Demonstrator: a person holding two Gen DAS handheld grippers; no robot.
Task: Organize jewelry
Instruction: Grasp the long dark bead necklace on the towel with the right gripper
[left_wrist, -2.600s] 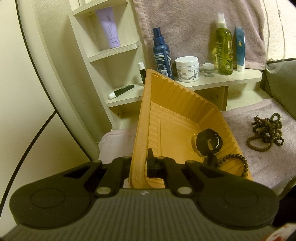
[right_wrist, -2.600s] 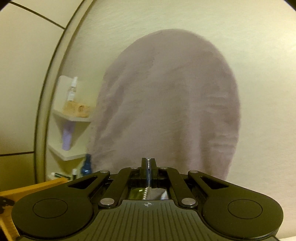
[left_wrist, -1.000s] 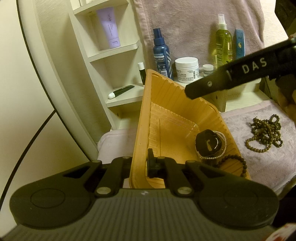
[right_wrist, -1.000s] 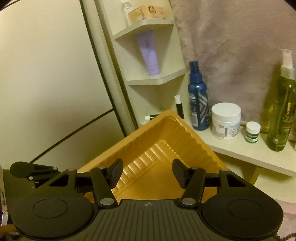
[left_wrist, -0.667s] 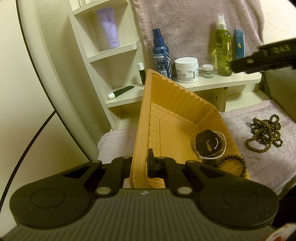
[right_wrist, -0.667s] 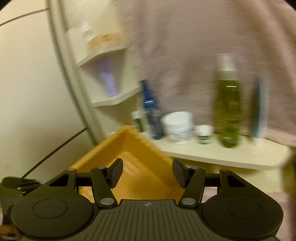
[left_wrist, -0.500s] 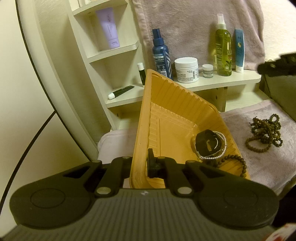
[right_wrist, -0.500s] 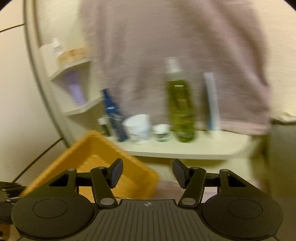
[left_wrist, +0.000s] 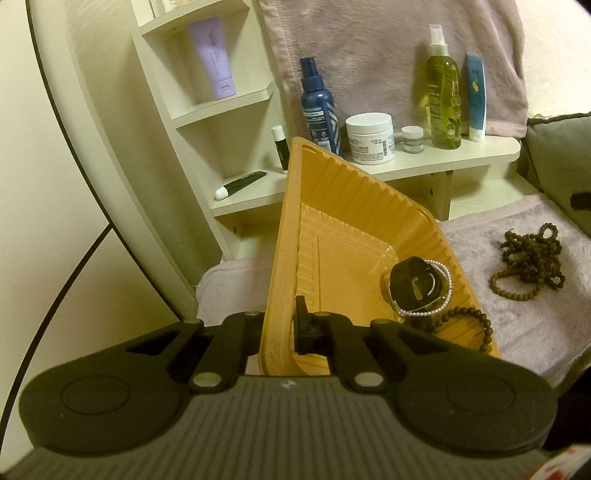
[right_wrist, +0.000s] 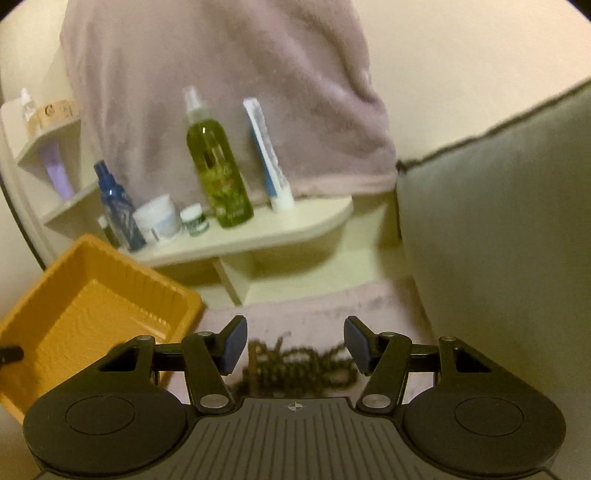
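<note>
Pale shelves (left_wrist: 424, 168) line the back wall, bottles and jars standing in front of a hanging mauve towel (left_wrist: 388, 55), and a grey cushion (right_wrist: 498, 221) closes off the right side. Down low, a lilac cloth (left_wrist: 517, 325) covers the surface.

Left gripper (left_wrist: 284, 328) is clamped tight on the near rim of the orange tray (left_wrist: 332, 206), holding it tilted up. Inside, gathered at the low right corner, lie a black watch (left_wrist: 413, 284), a pearl bracelet (left_wrist: 439, 299) looped around it, and a dark bead bracelet (left_wrist: 469, 321) against the wall.

Well apart from the tray, out on the cloth, sits the tangled pile of brown beads (left_wrist: 528, 262). That looks like the piece in hand now. Right gripper (right_wrist: 295, 347) hangs just above it, fingers spread wide and holding nothing, the beads (right_wrist: 295, 365) blurred between them.

Next move, by my read: drop straight down, straddle the thickest part of the tangle, and close firmly. Loose strands may trail or slip, so a central bite matters before lifting across to the tray.
</note>
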